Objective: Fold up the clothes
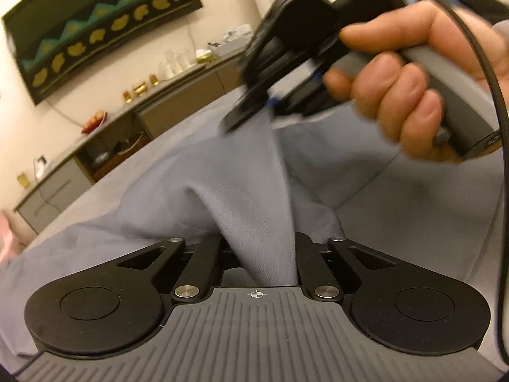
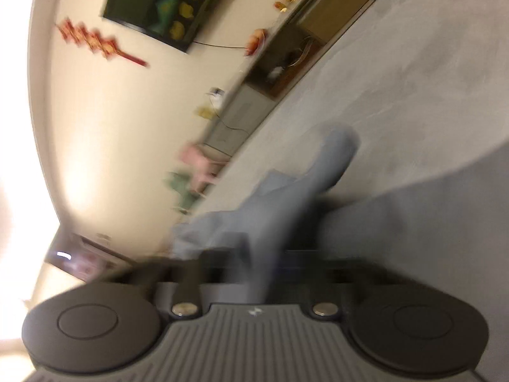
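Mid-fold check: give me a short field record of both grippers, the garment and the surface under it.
left gripper: shut on a bunched fold of the blue-grey cloth garment
right gripper: held in a hand, shut on another part of the same garment, lifted above the left one
garment state: pulled into a raised ridge between the two grippers, the rest draped loosely
surface: grey fabric-covered surface, garment partly resting on it
image quality: right wrist view motion-blurred, fine detail unclear
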A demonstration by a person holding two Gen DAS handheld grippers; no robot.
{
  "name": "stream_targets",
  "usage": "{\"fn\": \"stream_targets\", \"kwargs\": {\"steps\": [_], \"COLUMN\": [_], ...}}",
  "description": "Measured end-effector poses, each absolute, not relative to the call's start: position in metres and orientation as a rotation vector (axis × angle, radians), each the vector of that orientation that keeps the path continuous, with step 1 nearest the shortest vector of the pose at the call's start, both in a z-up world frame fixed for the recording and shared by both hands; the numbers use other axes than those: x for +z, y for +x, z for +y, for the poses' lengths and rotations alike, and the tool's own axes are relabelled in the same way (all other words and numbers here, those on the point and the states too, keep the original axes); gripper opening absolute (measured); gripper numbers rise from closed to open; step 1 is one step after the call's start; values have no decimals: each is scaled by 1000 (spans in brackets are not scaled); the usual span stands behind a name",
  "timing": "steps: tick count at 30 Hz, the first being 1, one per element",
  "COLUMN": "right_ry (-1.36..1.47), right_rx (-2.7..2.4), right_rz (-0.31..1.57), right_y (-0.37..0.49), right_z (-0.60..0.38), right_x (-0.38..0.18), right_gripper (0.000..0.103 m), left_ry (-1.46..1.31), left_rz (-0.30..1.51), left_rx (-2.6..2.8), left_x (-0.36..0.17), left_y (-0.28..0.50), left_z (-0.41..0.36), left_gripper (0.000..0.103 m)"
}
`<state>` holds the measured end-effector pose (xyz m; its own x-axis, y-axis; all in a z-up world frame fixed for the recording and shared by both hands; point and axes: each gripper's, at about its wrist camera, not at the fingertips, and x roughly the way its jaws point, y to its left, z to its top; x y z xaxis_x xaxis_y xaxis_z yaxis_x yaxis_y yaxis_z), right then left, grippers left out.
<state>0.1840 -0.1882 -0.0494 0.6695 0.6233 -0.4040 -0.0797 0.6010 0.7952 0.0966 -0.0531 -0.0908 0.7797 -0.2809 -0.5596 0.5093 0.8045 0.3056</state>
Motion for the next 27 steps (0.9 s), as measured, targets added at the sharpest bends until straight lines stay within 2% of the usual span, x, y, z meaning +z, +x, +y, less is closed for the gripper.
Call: {"fn": "stream_targets", "kwargs": {"steps": [1,2,3,4,5,7,9,12,14,15,18,19,21,25,27], "right_ry": [793,772,758,740,721,671,696,866,869,833,819,808,756,543,443], "right_rx": [402,363,321,274,208,1,-160,-283,-300,-301,-283,-287,-269,-30,31], "right_rz": [689,622,553,489,447,451,553,702,696,686,668,653,609,310,236], "right_y": [171,150,122,91,60,8,-17,-26,-23,-17,3,10,22,-7,-37], "right_z": [-193,-202,-217,-233,-249,-282,-318,-352,-350,-345,-345,-348,-351,-323,-310], "right_x": [-32,-12,7,26,39,39,12,-35,-35,-30,-18,-11,12,102,122], "right_gripper": [4,3,3,3,3,4,5,5,7,8,25,25,4,2,2], "left_ry": [446,427,403,365,319,239,201,200,210,218,260,260,238,217,207], "left_rz": [505,491,474,459,448,460,499,603,671,694,718,724,733,723,719], "left_rx": [-438,-431,-431,-445,-466,-490,-489,-508,-523,-533,-539,-535,-520,-483,-465], "left_x": [-83,-76,-68,-61,-53,-46,-47,-61,-71,-75,-86,-87,-88,-92,-94], "left_y": [91,86,80,73,67,58,53,53,54,53,38,35,37,47,52], "left_z": [-48,-43,-38,-30,-20,-2,11,20,24,24,19,16,12,0,-6], "left_gripper": [28,40,46,58,65,64,64,55,54,54,54,55,54,53,53]}}
